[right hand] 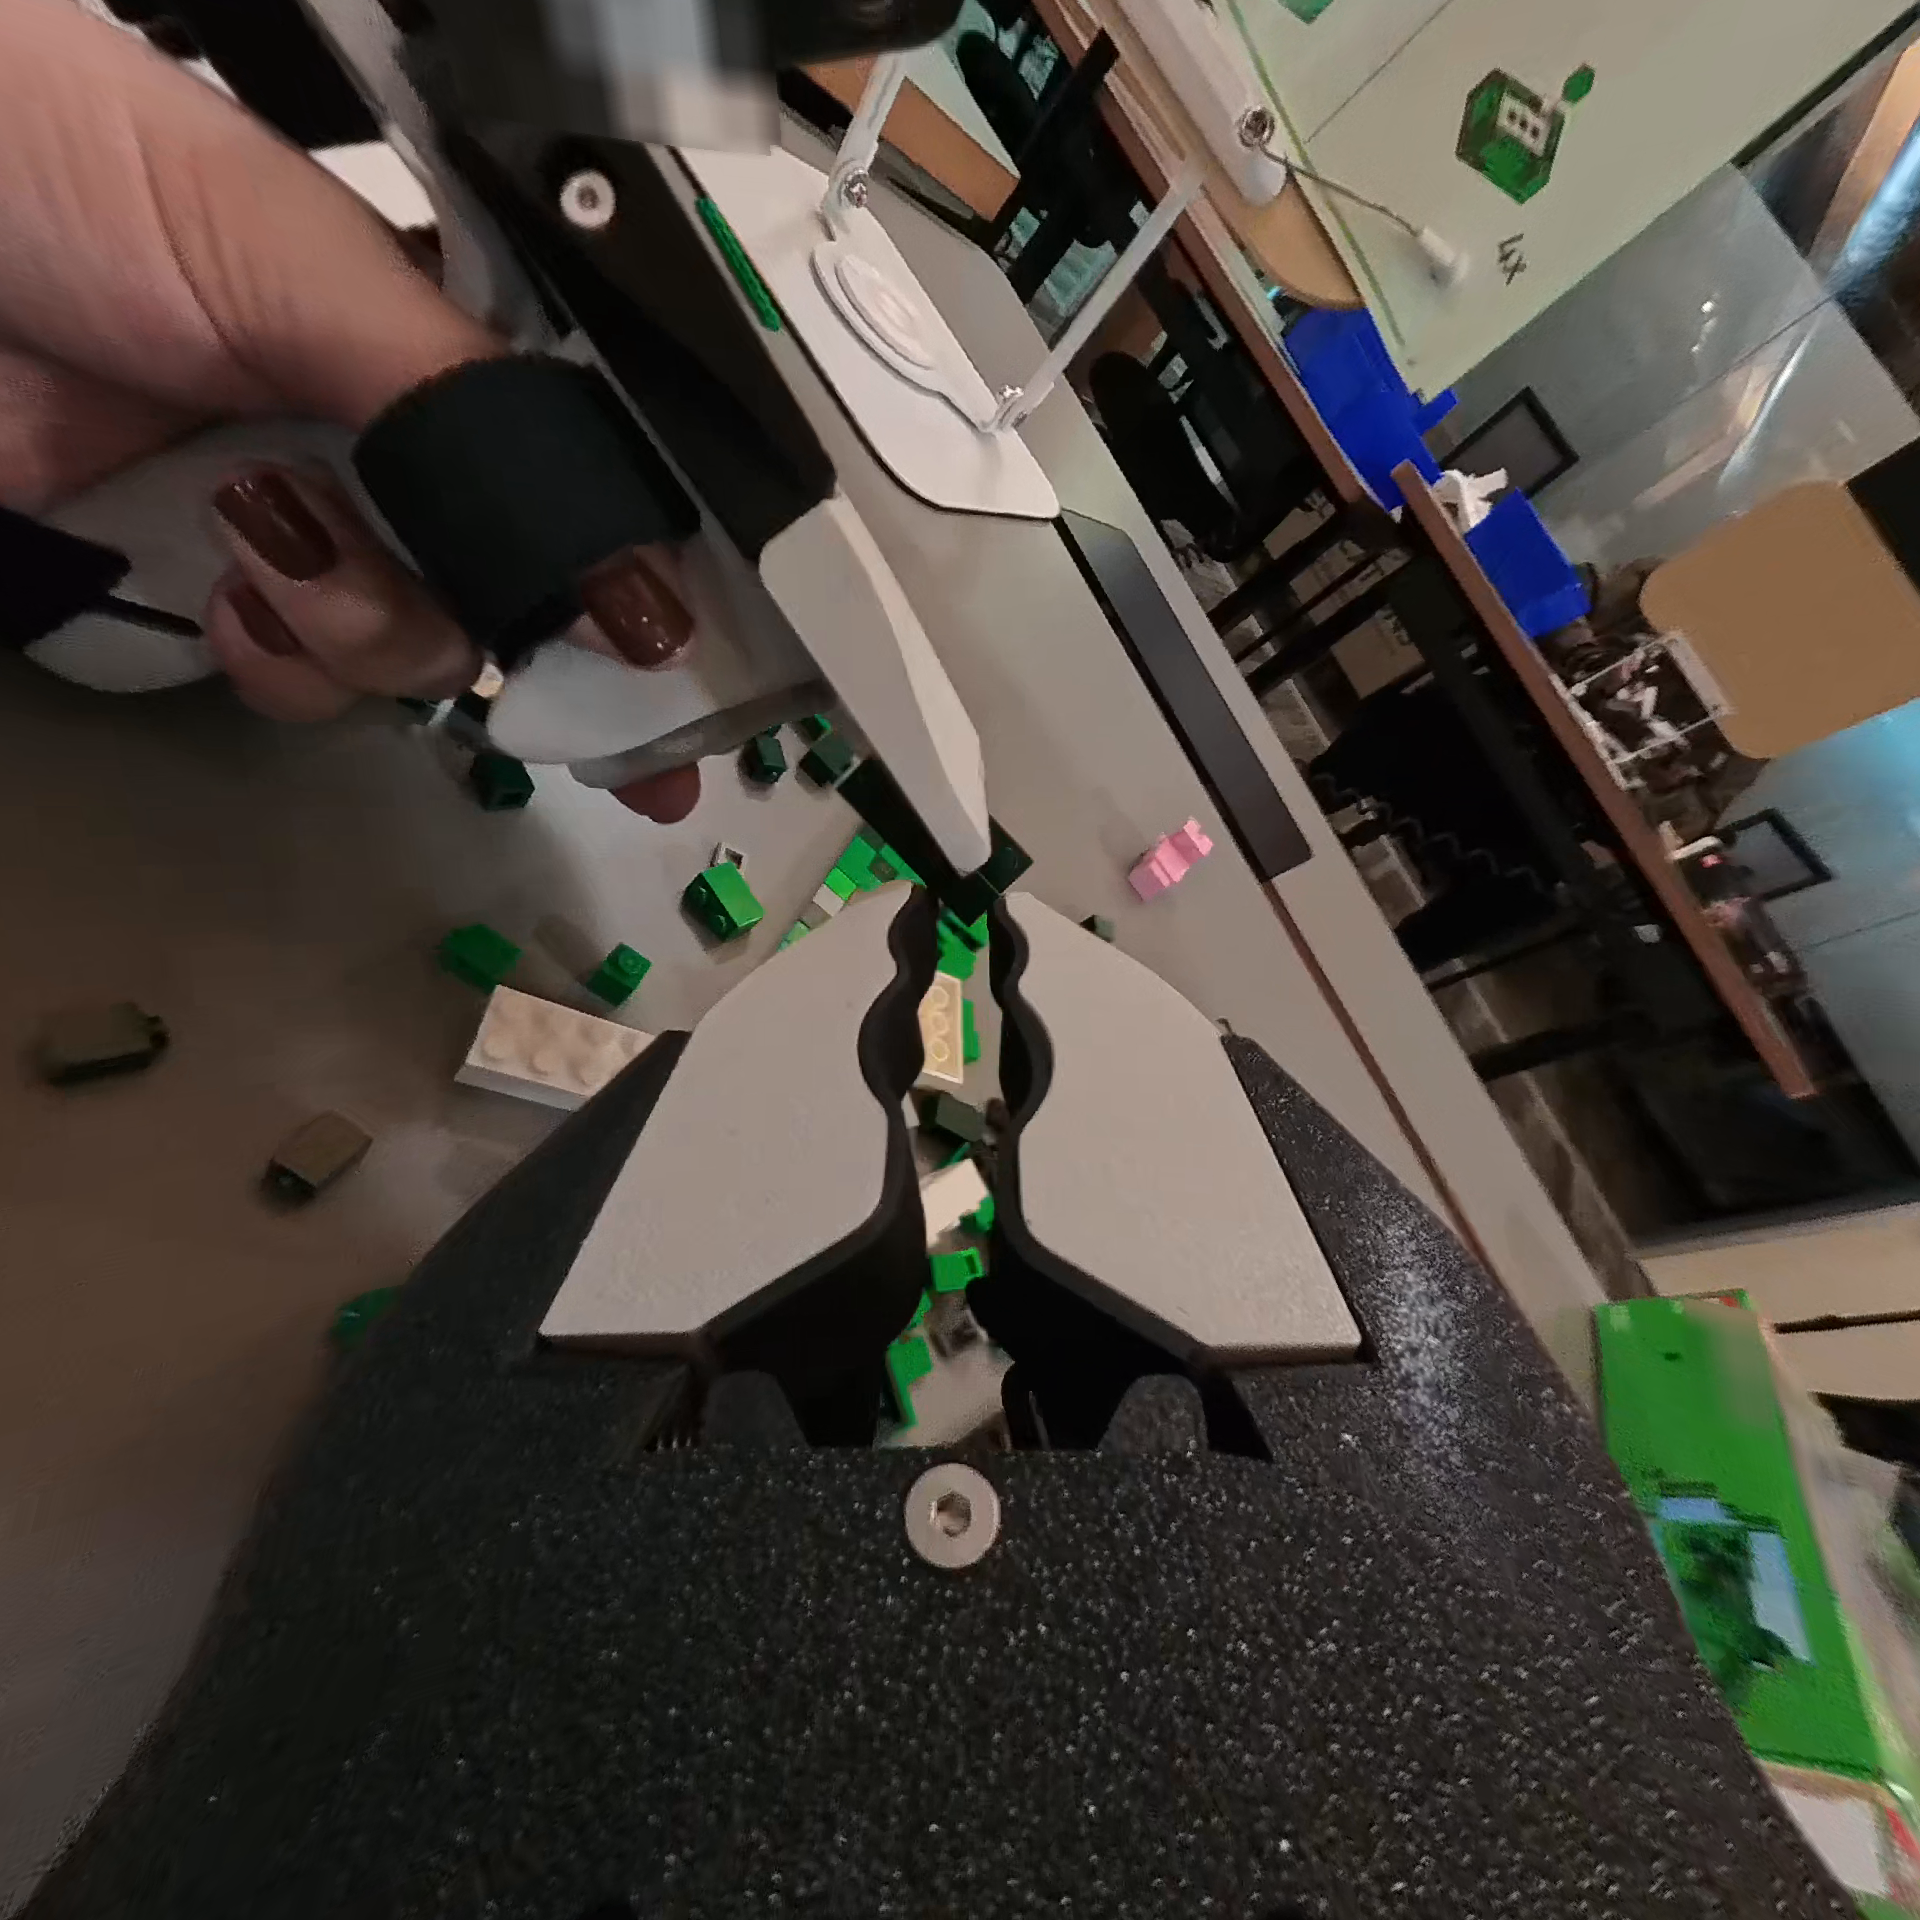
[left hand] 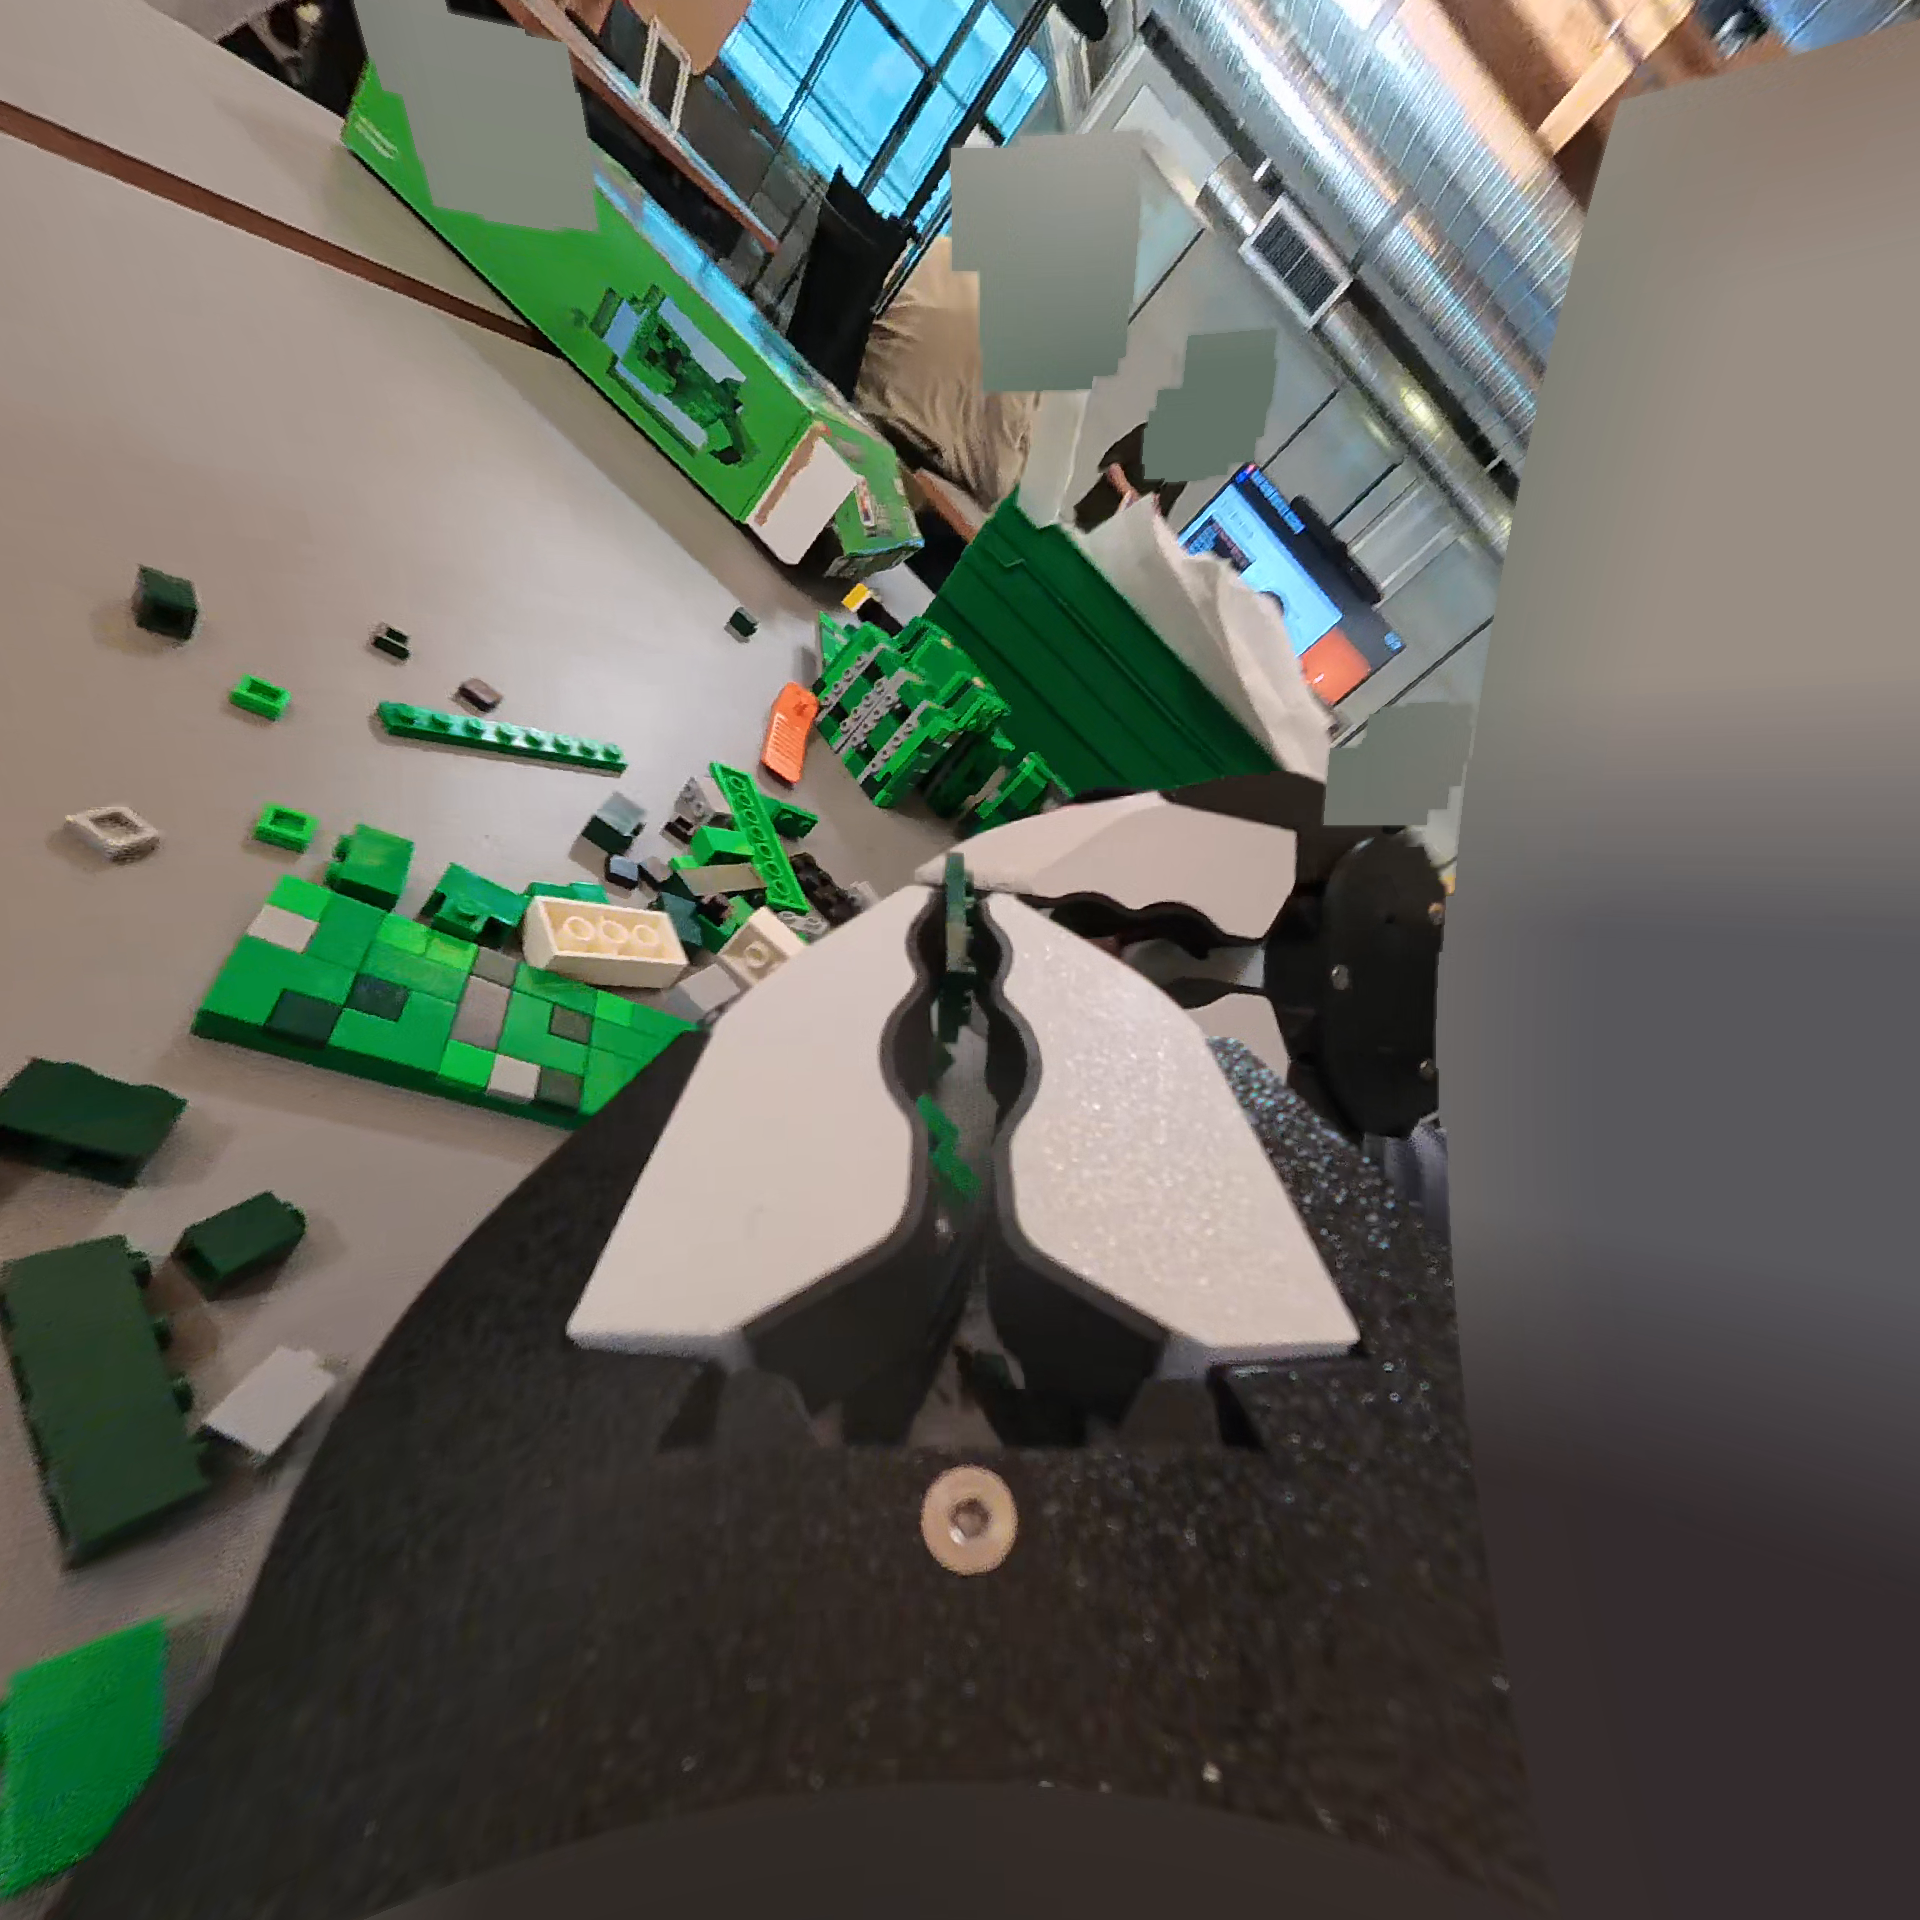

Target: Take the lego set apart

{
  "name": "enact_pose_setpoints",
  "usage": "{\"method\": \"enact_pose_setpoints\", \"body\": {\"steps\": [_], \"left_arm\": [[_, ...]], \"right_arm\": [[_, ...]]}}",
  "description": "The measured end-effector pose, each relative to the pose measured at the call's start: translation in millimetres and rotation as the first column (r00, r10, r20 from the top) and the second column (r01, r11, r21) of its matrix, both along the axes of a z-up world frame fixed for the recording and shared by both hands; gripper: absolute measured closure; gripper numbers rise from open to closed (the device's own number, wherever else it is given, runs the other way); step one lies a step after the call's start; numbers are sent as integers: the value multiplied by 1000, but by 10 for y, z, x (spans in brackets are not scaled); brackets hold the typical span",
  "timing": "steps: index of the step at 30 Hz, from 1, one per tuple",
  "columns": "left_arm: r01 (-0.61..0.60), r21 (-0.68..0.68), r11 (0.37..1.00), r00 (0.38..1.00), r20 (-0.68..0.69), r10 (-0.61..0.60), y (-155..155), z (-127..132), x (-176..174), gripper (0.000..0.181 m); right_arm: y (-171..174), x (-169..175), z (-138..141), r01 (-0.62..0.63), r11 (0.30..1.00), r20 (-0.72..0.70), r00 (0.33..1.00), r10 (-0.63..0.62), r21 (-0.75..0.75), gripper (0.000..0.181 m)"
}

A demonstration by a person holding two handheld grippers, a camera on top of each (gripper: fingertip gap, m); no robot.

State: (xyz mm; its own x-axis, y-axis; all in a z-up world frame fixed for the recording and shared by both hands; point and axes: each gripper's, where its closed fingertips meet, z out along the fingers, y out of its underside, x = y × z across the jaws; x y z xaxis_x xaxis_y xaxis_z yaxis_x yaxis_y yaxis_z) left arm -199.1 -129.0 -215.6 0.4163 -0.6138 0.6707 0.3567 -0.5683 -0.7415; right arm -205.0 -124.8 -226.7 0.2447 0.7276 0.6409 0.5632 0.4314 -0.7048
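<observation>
Lego pieces lie scattered over the grey table (left hand: 312, 447), and one small dark green piece (left hand: 956, 914) is held up above them, pinched between the closed tips of the left gripper (left hand: 957, 883); the right gripper (right hand: 961, 914) meets it tip to tip, its jaws drawn nearly together on the same dark green piece (right hand: 987, 878), though whether they truly clamp it I cannot tell; in the right wrist view a person's hand (right hand: 260, 447) holds the left tool's handle, a black strap over one finger; below on the table sit a flat green mosaic panel (left hand: 416, 997), a white brick (left hand: 603, 940) just beside it, a long green studded plate (left hand: 499, 736), an orange brick separator (left hand: 788, 730) near a partly built green and grey assembly (left hand: 914, 717), and several dark green blocks (left hand: 94, 1382) toward the near left edge; a pink piece (right hand: 1169, 857) lies apart near the table's edge; the green set box (left hand: 644, 343) stands at the far side.
</observation>
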Motion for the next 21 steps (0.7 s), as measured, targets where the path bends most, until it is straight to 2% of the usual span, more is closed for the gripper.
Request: {"method": "enact_pose_setpoints", "body": {"steps": [2, 5, 7, 10, 12, 14, 17, 19, 21], "left_arm": [[-7, -10, 1000, 1000, 26, 8, 5, 20, 3, 177], [-45, -26, 999, 998, 52, 47, 31, 51, -26, 177], [-59, -56, 997, 994, 87, 63, 33, 30, -52, 178], [-65, -65, 996, 993, 99, 71, 50, -13, -83, 177], [-95, -18, 995, 991, 93, 96, 77, 32, -108, 177], [-118, 22, 993, 987, 109, 115, 82, 78, -120, 178], [-76, 25, 997, 992, 107, 73, 52, 74, -52, 177], [-48, 31, 998, 995, 92, 45, 24, 66, -4, 177], [7, 37, 999, 996, 92, -11, -29, 78, 25, 177]], "right_arm": [[16, 15, 18, 17, 996, 37, 999, -20, 85, 174], [65, 38, 39, 54, 947, 125, 987, -98, 316, 181], [64, 19, 20, 40, 927, 155, 982, -105, 374, 181], [0, -7, -26, -4, 969, 102, 995, -21, 247, 181], [-51, -18, 24, -34, 998, -25, 999, 35, 49, 179], [-31, -12, 75, -53, 993, -113, 993, 41, -108, 162], [-27, -25, 29, -80, 983, -120, 991, 60, -166, 147], [-72, -47, 22, -113, 979, -134, 987, 91, -167, 154], [-73, -4, 65, -158, 966, -165, 978, 126, -202, 169]]}}
